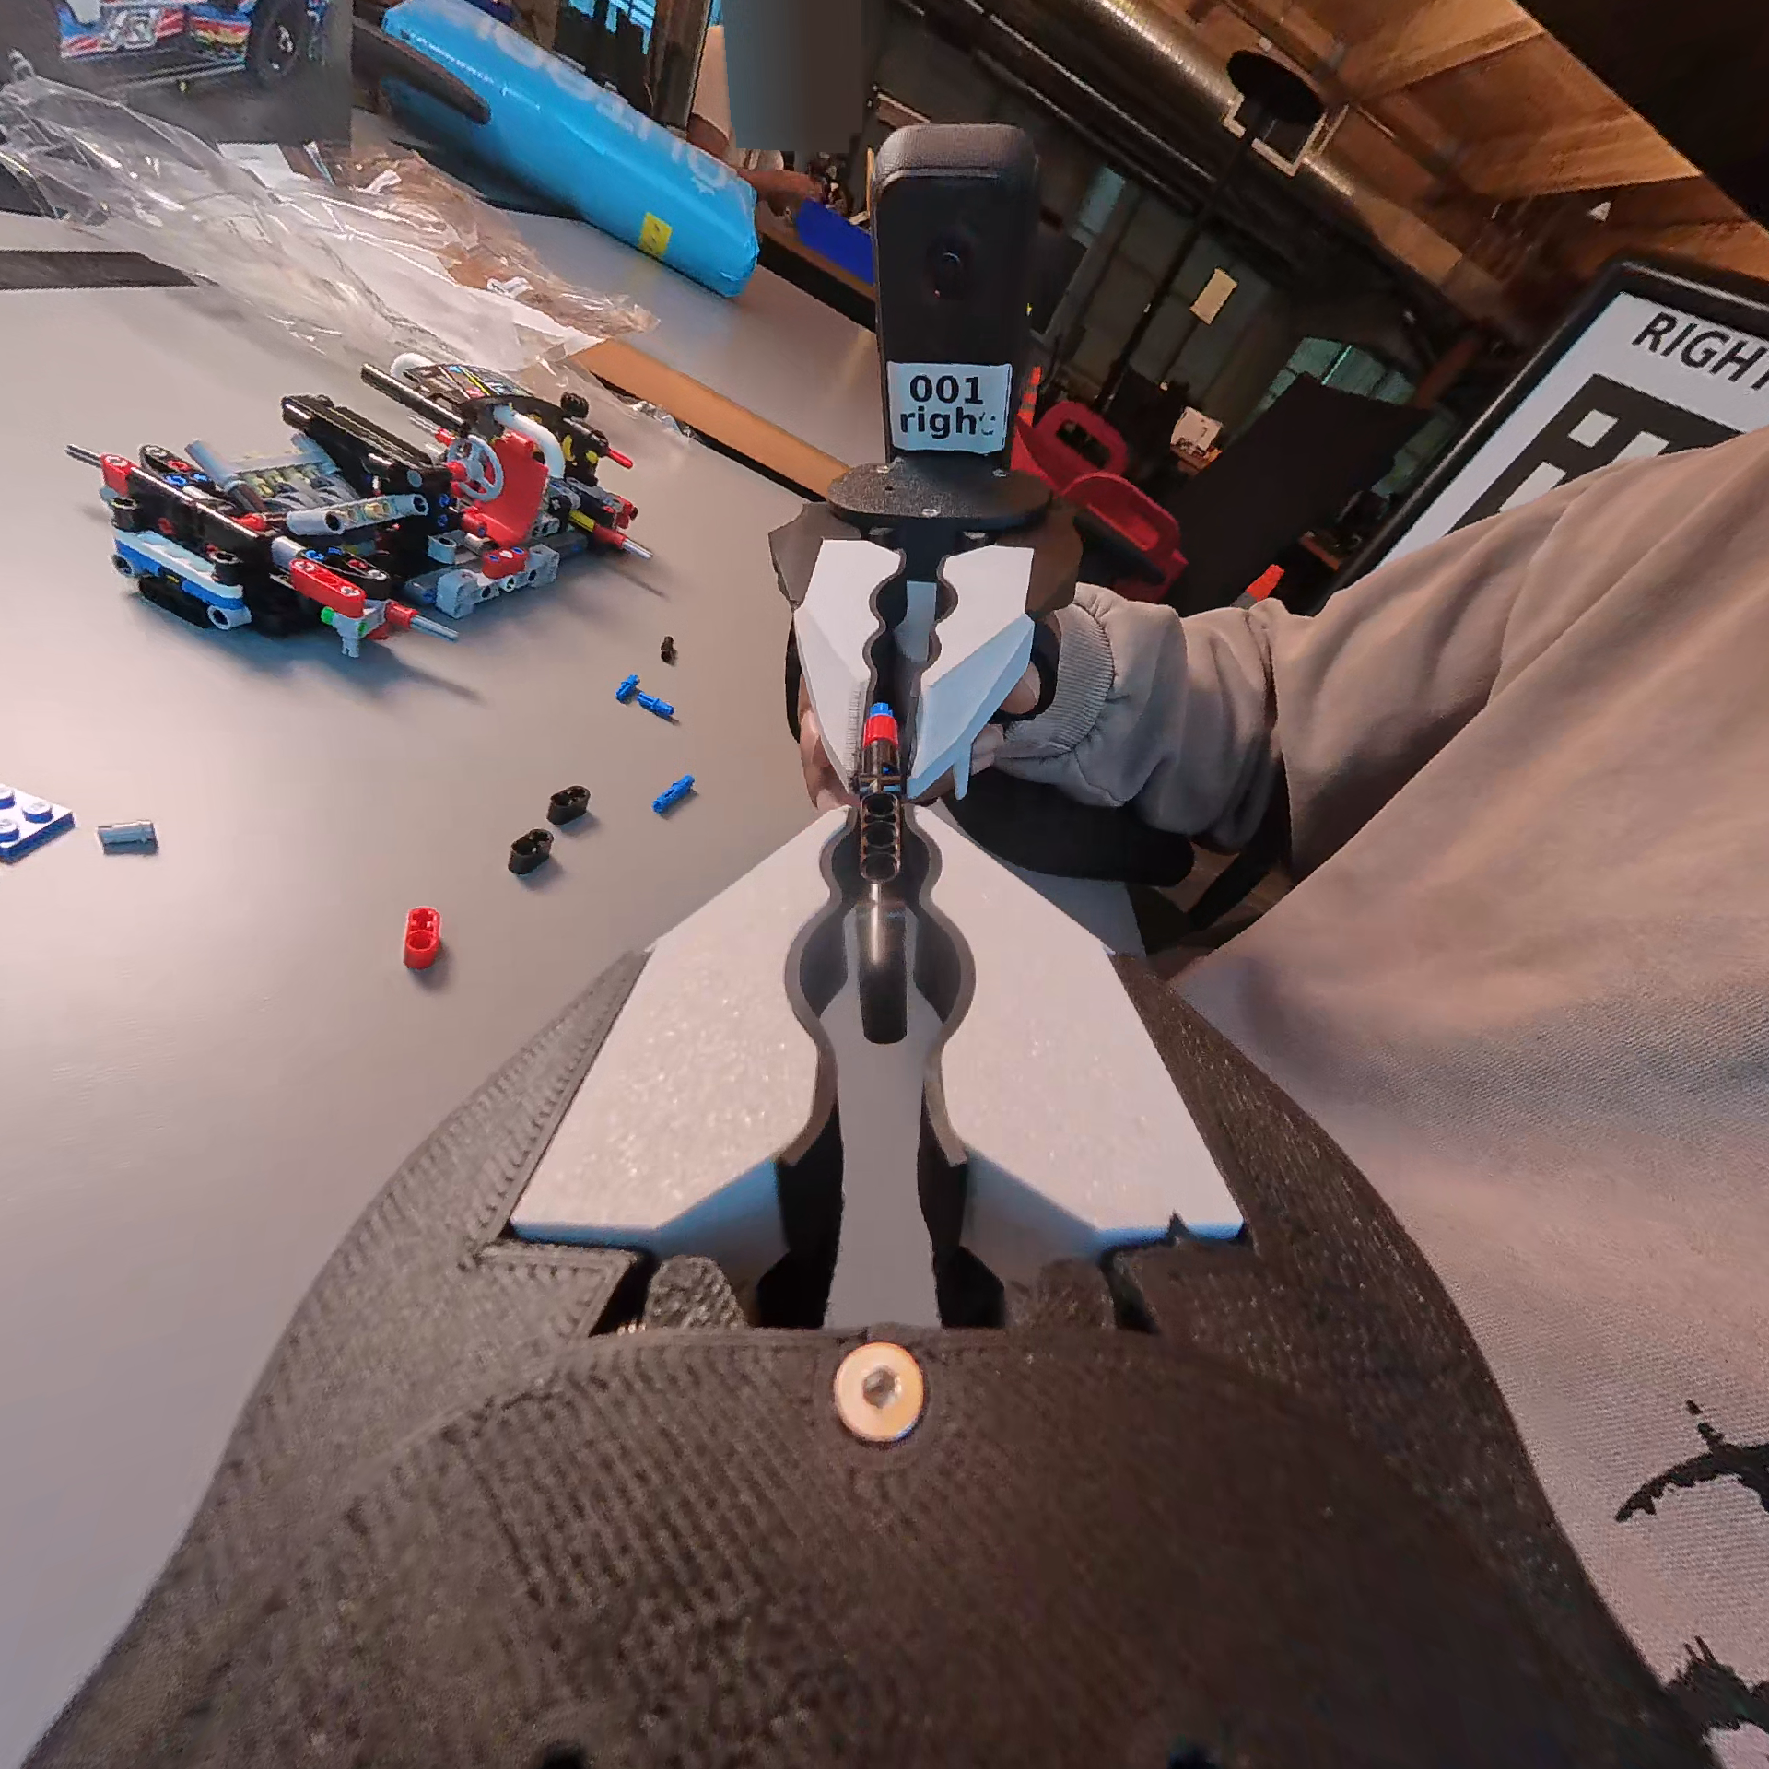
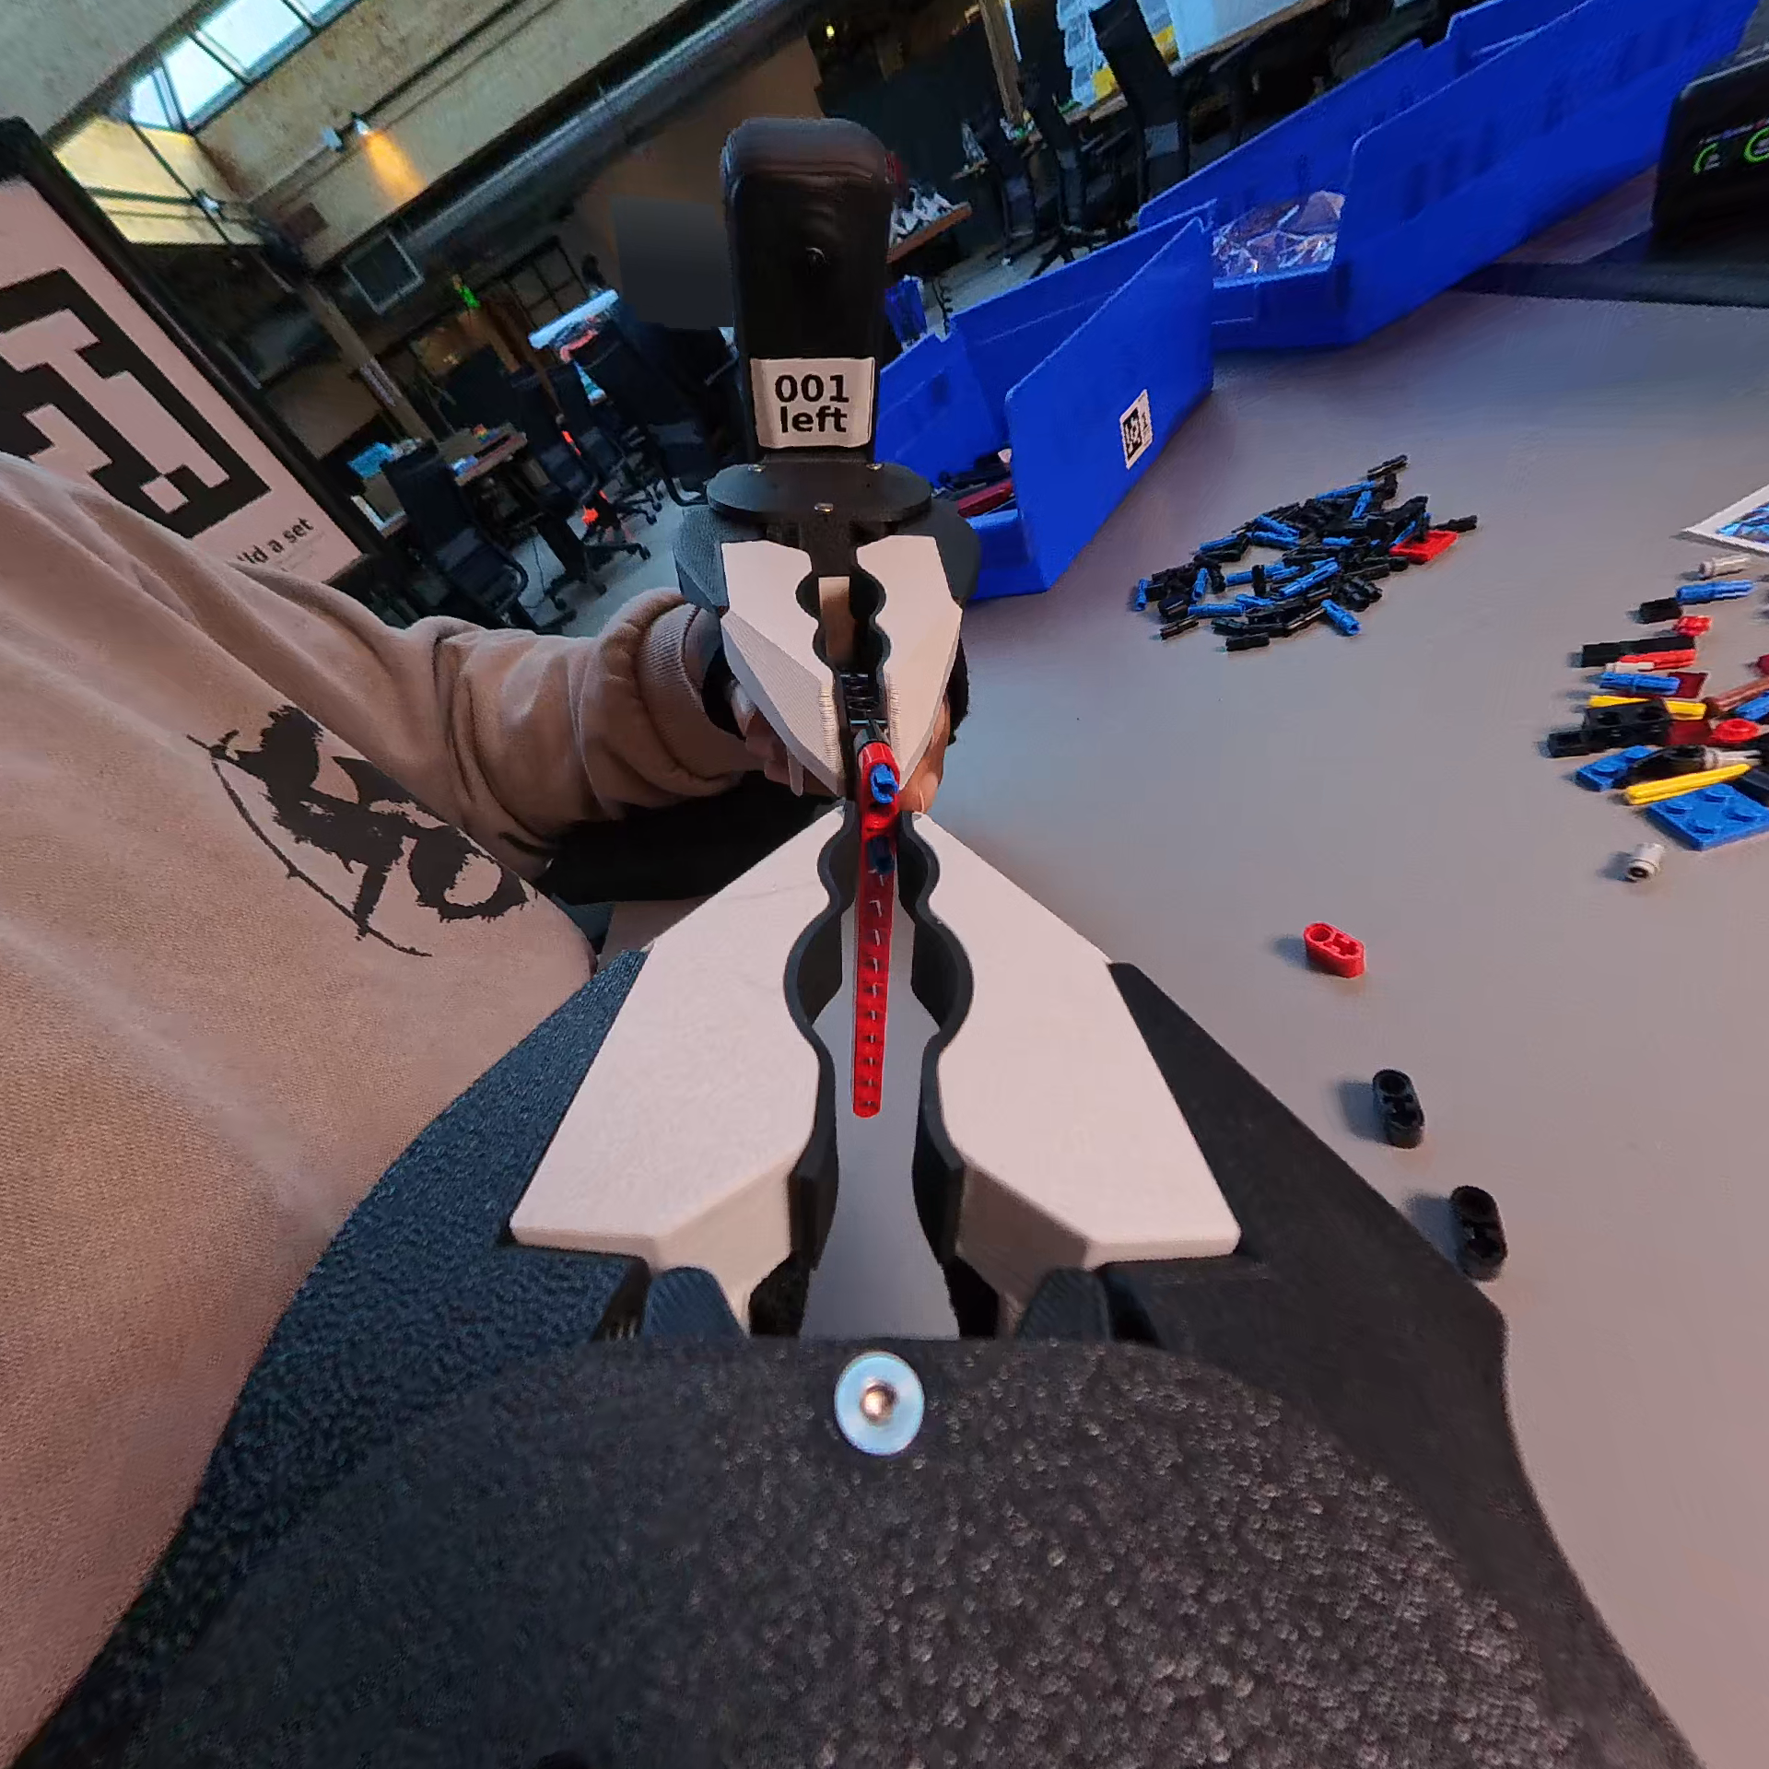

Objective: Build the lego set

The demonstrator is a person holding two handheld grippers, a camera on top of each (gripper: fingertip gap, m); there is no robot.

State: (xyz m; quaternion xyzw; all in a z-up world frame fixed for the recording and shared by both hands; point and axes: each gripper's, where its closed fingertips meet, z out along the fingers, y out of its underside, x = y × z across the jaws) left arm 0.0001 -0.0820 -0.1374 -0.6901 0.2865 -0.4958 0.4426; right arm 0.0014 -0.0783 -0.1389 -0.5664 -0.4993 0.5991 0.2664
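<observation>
Lego beams meet tip to tip in mid-air above the grey table (image 1: 287, 1101): black beam (image 1: 879, 842) pinched in the left gripper (image 1: 881, 833), red beam (image 2: 873, 957) pinched edge-on in the right gripper (image 2: 876, 823). Blue pin (image 2: 883, 780) at the red beam's far end sits against the black beam's end hole. Judgement: keep both beams collinear, press straight along the pin axis, no twist. Half-built car (image 1: 364, 517) lies well beyond the joint, loose black and red connectors nearer.

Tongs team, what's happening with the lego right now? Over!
Left tongs shut on black beam. Right tongs shut on red beam. Beams meeting tip to tip above the table. Nothing between them.
</observation>
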